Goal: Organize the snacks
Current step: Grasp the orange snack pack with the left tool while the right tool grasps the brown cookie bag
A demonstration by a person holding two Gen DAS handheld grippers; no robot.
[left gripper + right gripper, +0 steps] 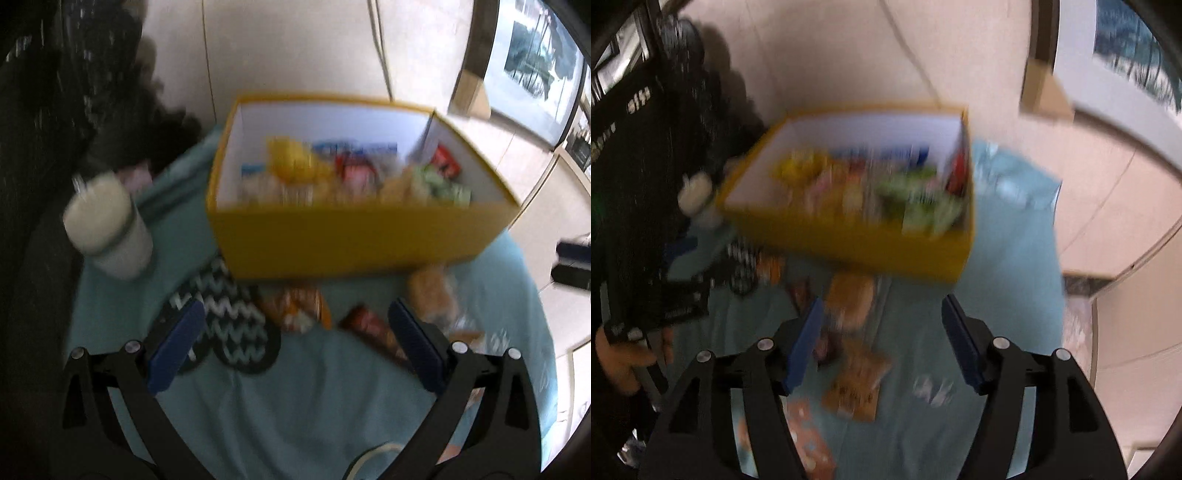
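Both views blurred by motion. We hold the left gripper [295, 343] and right gripper [882, 339] above a surface draped in teal cloth [314, 406]; both jaws spread wide, nothing between them.

Yellow box [351, 240] sits at the far side of the cloth, already well filled with mixed packets [351, 177]. Loose snacks lie on the cloth just in front of it: an orange pack [299, 310], a brown bar [376, 332] and a pale bun-like packet [432, 295]. In the right view, more flat packets [857, 384] lie nearer us, one with a pink pattern [809, 439] at the bottom edge; labels unreadable, and the pale one is probably bread.

A white jar [107, 225] stands left of the box, and a zigzag mat [229, 325] lies below it.

Risks, as we judge them:
- Bar and pale packet lie close together; wide jaws could pinch both or drag cloth.
- Soft bun would crush under a hard squeeze.
- A left sweep could knock the jar.
- Box is crowded; dropped packets may spill over the rim.
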